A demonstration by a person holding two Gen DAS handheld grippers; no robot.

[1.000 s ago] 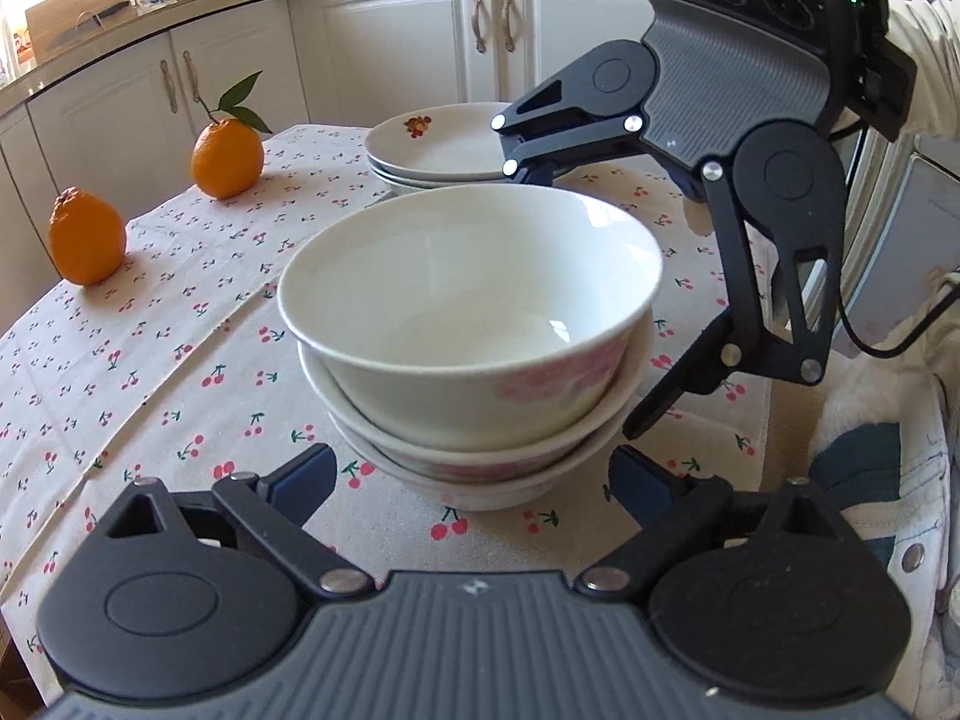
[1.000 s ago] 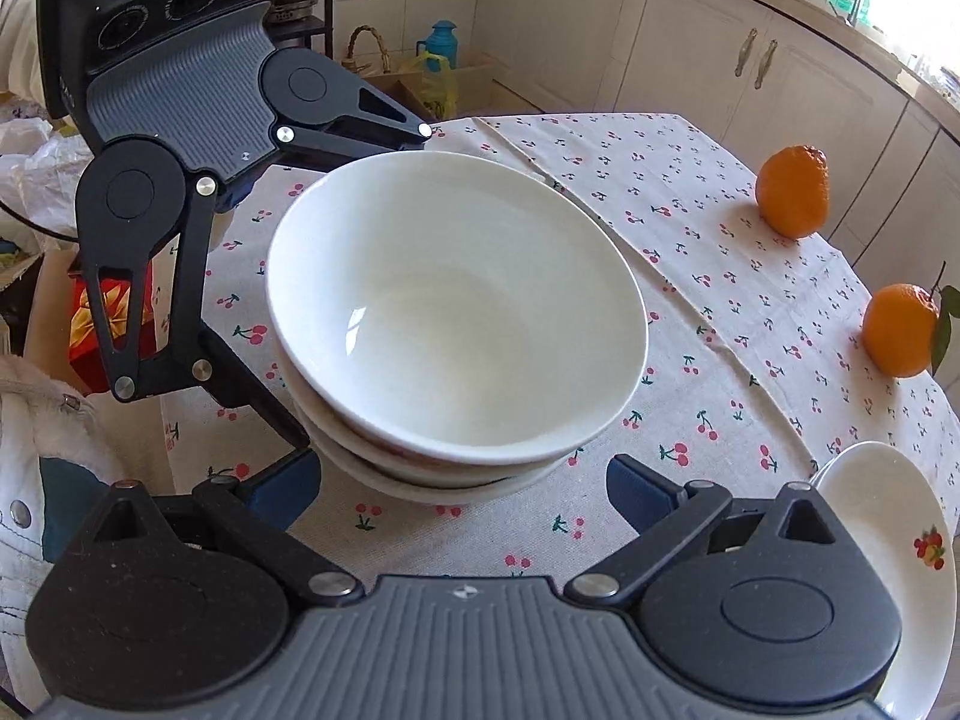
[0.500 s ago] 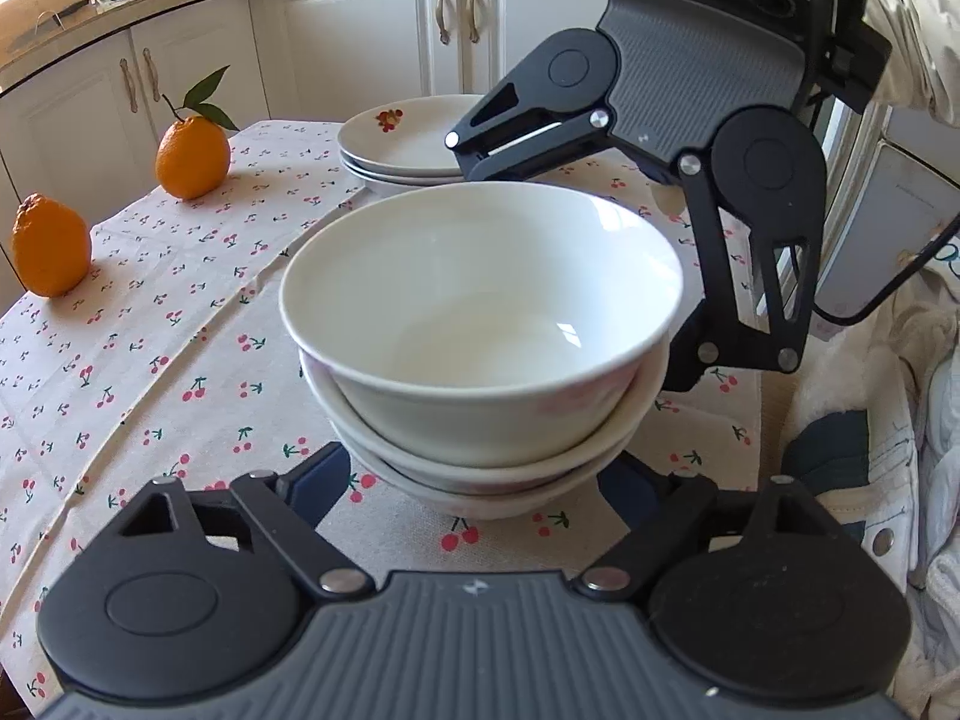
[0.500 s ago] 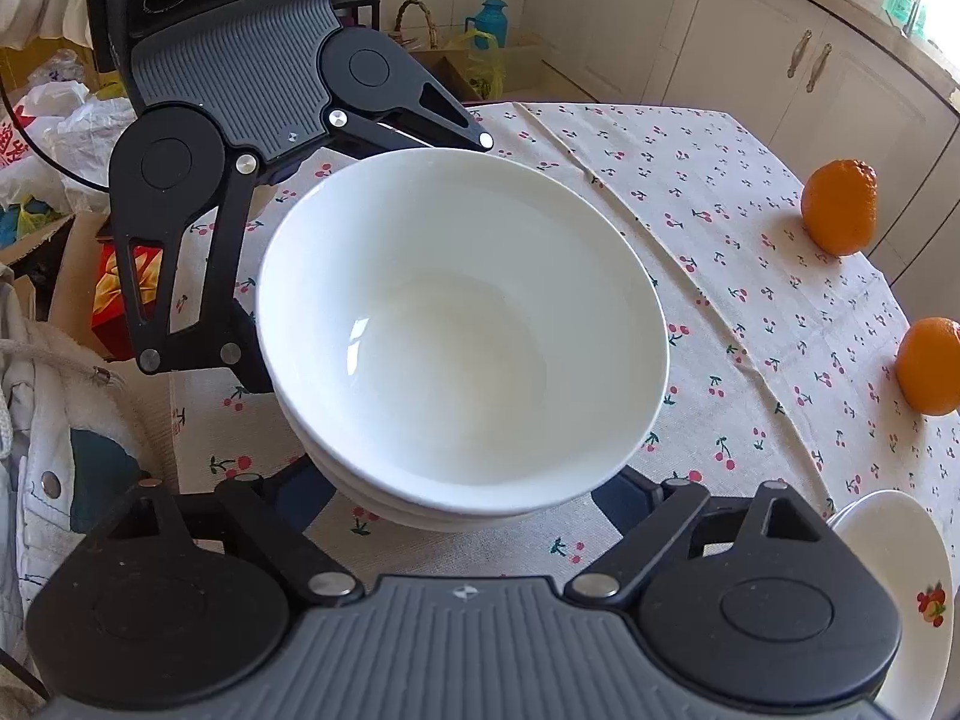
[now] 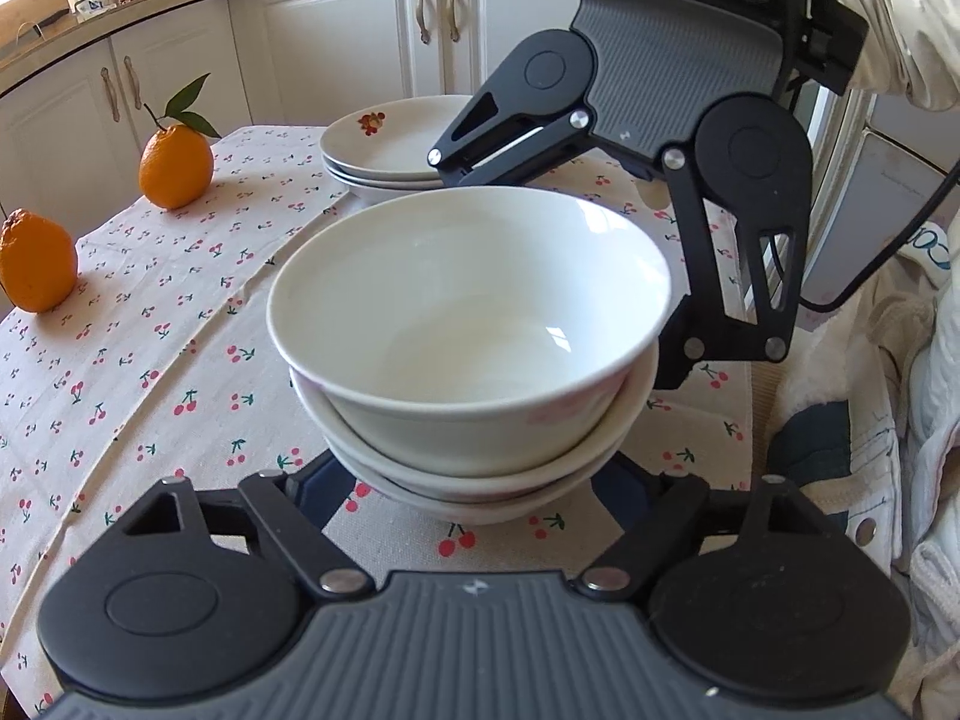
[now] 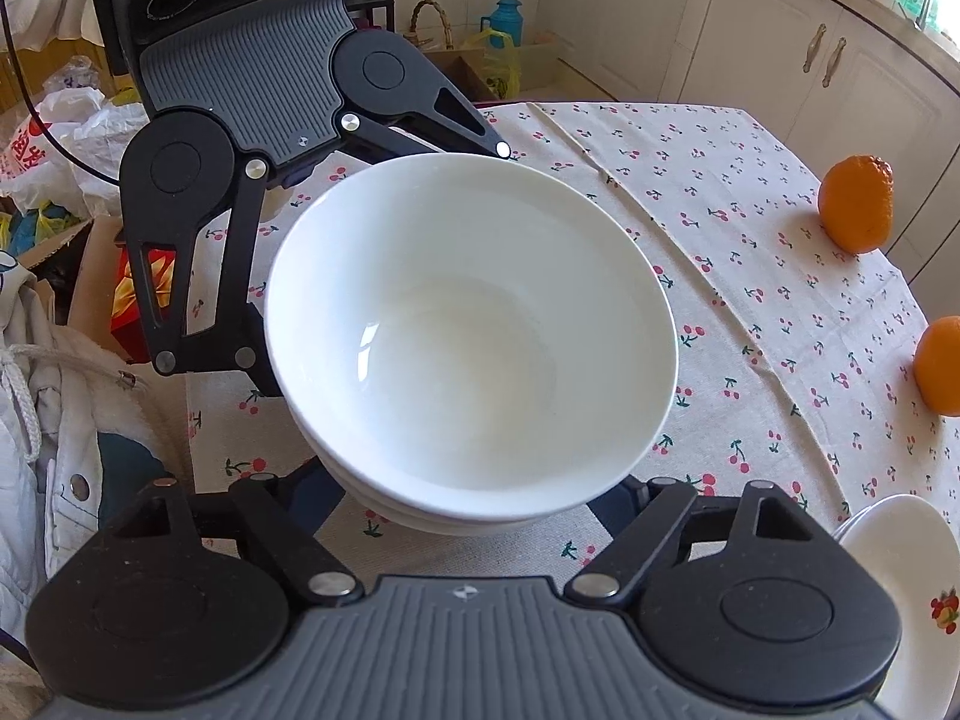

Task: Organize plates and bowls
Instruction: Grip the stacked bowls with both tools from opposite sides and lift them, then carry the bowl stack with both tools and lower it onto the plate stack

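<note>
A stack of three white bowls stands near the table's edge; it also shows in the right wrist view. My left gripper has its fingers spread wide around the bottom of the stack, fingertips hidden under the bowls. My right gripper straddles the stack from the opposite side, also wide; its body shows in the left wrist view. Whether the pads touch the bowls is hidden. A stack of white plates with a fruit print sits behind the bowls, also at the right wrist view's lower right.
The round table has a cherry-print cloth. Two oranges sit on its far side, also in the right wrist view. White cabinets stand behind. Bags and boxes lie on the floor beside the table.
Both grippers have closed in toward the bowl stack from opposite sides, so the bowls fill more of each view. The bowls themselves look unmoved on the cloth.
</note>
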